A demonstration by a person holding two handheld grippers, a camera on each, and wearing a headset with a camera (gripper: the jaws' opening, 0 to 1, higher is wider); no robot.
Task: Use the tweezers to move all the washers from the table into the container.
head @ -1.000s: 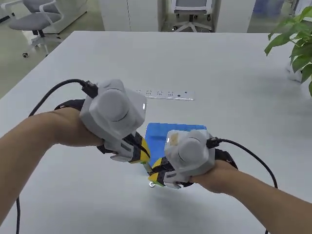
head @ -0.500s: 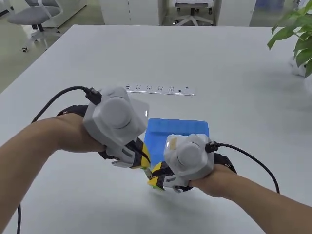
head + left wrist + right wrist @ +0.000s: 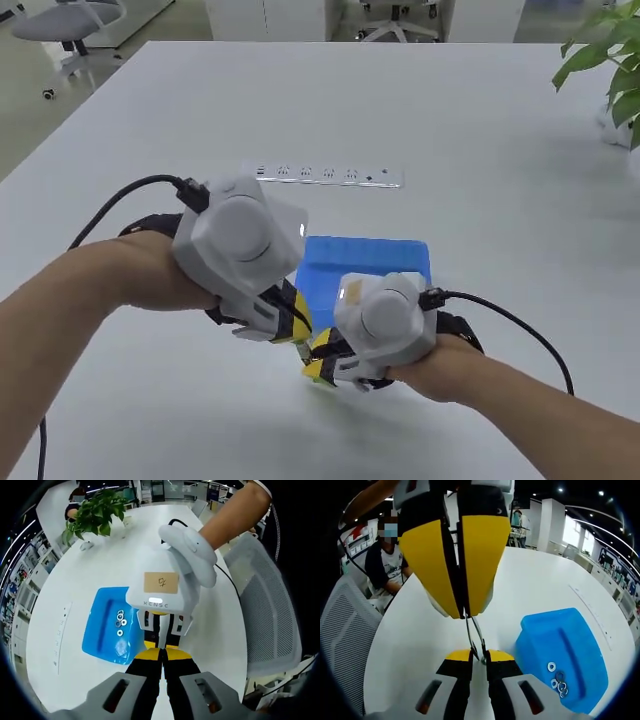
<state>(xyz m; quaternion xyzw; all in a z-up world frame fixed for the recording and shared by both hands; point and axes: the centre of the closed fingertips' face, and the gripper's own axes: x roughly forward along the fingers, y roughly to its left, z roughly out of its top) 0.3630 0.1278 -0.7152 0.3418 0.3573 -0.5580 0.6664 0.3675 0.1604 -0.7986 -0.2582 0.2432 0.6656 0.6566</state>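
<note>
My left tongs (image 3: 463, 614) are clamped on the tweezers (image 3: 475, 634) to steady them; my right tongs (image 3: 480, 661) close around their tips over the table (image 3: 415, 650) — likely squeezing for a pickup; washers (image 3: 551, 666) lie in the blue container (image 3: 540, 630) just beside.

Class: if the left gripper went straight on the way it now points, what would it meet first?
Most likely the right gripper, facing it jaws to jaws, with the tweezers between them; the blue container lies off to the side.
</note>
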